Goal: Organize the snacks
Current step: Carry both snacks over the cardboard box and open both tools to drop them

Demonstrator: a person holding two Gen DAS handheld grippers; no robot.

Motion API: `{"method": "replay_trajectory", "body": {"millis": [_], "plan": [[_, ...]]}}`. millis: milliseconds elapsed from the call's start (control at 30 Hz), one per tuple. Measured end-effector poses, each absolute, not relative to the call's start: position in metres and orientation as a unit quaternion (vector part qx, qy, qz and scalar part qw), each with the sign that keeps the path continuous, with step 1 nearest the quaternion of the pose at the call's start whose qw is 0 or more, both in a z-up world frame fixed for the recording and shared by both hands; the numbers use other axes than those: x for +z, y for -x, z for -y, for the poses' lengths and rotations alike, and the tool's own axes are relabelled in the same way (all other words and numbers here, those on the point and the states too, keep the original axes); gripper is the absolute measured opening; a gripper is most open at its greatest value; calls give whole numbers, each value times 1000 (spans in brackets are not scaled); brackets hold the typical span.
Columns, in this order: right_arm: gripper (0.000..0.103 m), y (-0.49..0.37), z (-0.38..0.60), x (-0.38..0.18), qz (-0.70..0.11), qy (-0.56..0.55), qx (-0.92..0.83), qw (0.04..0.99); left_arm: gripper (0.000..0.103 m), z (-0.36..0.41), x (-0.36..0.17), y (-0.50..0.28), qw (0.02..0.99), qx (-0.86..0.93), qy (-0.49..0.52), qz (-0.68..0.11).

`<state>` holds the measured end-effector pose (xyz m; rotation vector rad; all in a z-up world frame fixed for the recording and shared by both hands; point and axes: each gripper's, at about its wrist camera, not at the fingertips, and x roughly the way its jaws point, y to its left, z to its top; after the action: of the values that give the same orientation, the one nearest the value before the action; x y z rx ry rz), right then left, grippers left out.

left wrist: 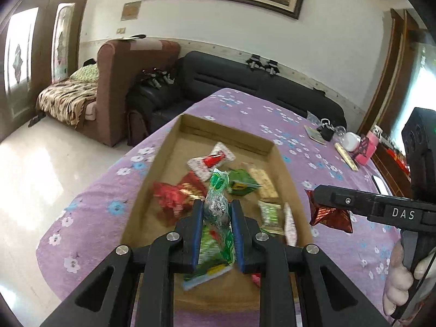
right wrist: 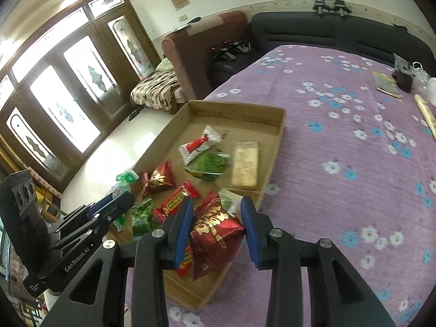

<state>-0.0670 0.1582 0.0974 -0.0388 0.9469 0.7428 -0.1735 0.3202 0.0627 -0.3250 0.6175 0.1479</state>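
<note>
A shallow cardboard tray (left wrist: 226,133) lies on the purple flowered tablecloth with several wrapped snacks in it. Over its near end, my left gripper (left wrist: 217,212) is shut on a green and clear snack packet (left wrist: 218,190) that stands up between the blue pads. In the right wrist view, my right gripper (right wrist: 217,209) is shut on a red foil packet with gold print (right wrist: 215,229), above the tray's (right wrist: 234,109) near right corner. The left wrist view shows that red foil packet (left wrist: 331,216) hanging from the right gripper (left wrist: 316,193) just outside the tray's right wall.
Loose in the tray are a red-and-white packet (right wrist: 199,144), a green packet (right wrist: 209,163), a tan bar (right wrist: 245,163) and a red pyramid packet (right wrist: 159,179). A booklet (right wrist: 387,84), a pale stick (right wrist: 426,114) and small items sit far right. A dark sofa (left wrist: 245,79) stands beyond.
</note>
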Motion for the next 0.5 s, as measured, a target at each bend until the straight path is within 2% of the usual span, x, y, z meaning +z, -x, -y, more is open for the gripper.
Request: {"method": "replay_trajectory", "body": {"millis": [500], "plan": [[36,74,-207,70,-469,40,371,800,21,-347,47,170,930,72,192,-305]]}}
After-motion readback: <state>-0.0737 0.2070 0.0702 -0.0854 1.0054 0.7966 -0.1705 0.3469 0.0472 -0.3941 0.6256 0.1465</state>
